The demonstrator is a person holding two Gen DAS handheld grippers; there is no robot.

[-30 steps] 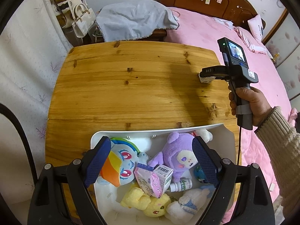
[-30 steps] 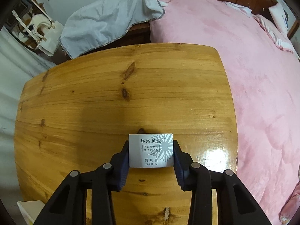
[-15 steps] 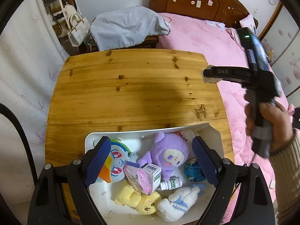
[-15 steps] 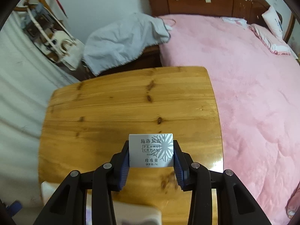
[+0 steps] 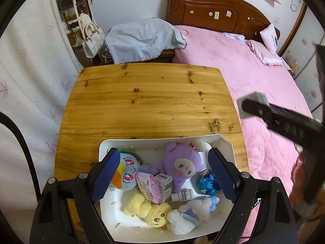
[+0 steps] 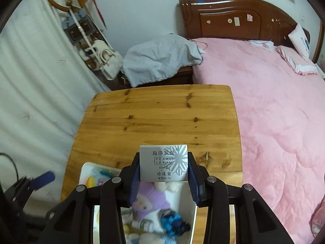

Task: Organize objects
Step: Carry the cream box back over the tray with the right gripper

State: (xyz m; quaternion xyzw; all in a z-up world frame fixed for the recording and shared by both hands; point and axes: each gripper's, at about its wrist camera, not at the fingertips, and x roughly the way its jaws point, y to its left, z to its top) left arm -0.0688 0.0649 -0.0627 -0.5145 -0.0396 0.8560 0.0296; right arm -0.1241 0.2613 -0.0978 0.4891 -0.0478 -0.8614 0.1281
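My right gripper (image 6: 164,169) is shut on a small silver pearl cream box (image 6: 163,163) and holds it in the air above the near part of the table, over the white bin (image 6: 86,167). In the left wrist view the box (image 5: 252,101) shows blurred at the right, off the table's right edge. My left gripper (image 5: 162,174) is open and empty above the white bin (image 5: 158,143), which holds a purple plush (image 5: 179,165), a blue-faced plush (image 5: 127,168), a yellow plush (image 5: 148,208), a white plush, a pink pack, a small carton, a bottle and a blue ball.
The wooden table (image 5: 146,101) stretches beyond the bin. A pink bed (image 5: 243,71) lies along its right side. A nightstand with a grey cloth (image 5: 142,38) stands behind it. White curtains and hanging bags (image 5: 89,38) are on the left.
Both grippers have risen and pulled back, so more of the room shows. The right gripper has carried the cream box from over the table's middle back to above the bin.
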